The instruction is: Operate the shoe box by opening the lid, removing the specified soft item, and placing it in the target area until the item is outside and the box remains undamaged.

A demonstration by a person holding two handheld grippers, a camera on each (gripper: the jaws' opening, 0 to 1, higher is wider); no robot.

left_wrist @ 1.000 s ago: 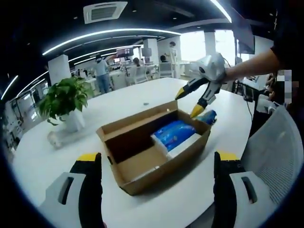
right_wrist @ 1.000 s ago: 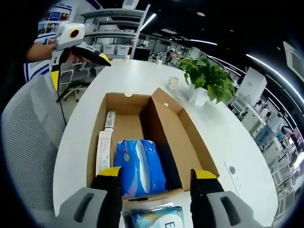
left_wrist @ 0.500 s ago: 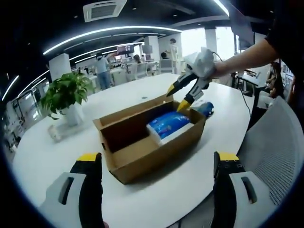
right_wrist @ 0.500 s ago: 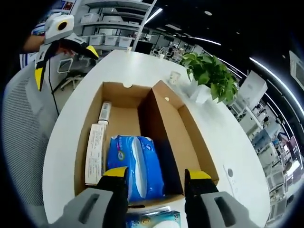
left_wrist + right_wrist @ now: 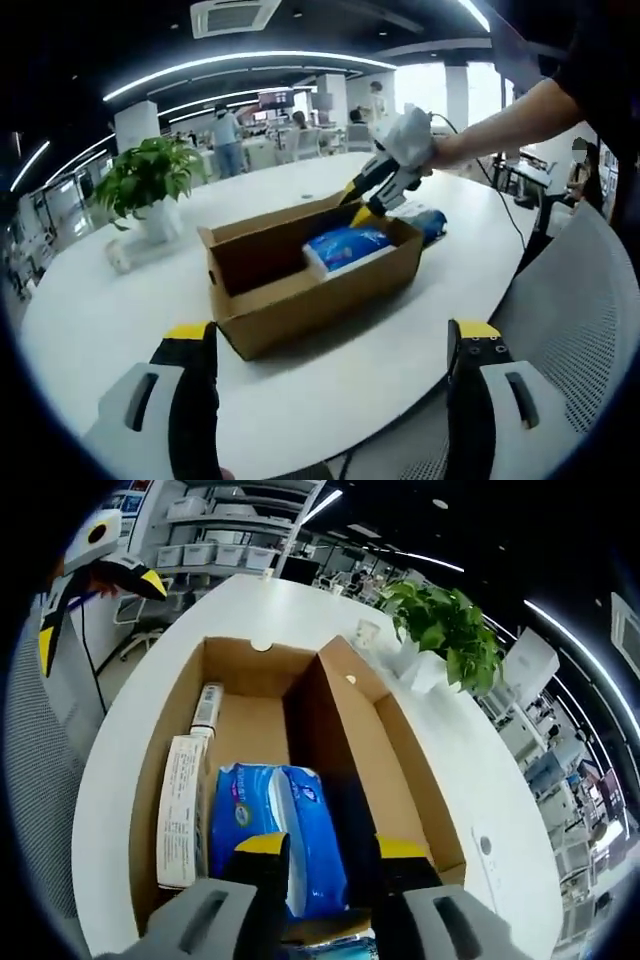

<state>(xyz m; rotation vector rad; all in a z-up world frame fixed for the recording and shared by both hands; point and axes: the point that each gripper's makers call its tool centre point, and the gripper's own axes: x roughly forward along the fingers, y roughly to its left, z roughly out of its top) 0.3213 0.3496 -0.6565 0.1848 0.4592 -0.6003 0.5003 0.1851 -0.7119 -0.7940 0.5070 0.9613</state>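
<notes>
as lid stands open, right claw (image 5: 320, 855) over blue pack (image 5: 278, 825)

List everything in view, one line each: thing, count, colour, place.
shoe box: 1, brown cardboard, open on the table.
tissue pack: 1, blue, inside the box at its near end.
flat carton: 1, white, along the box's wall.
small tube box: 1, white, beyond the carton.
second blue pack: 1, on the table outside the box.
potted plant: 1, green, white pot, on the table.
table: 1, white.
mesh chair: 1, grey, at the table's edge.
right gripper: yellow-tipped jaws over the tissue pack.
left gripper: jaws wide apart.
</notes>
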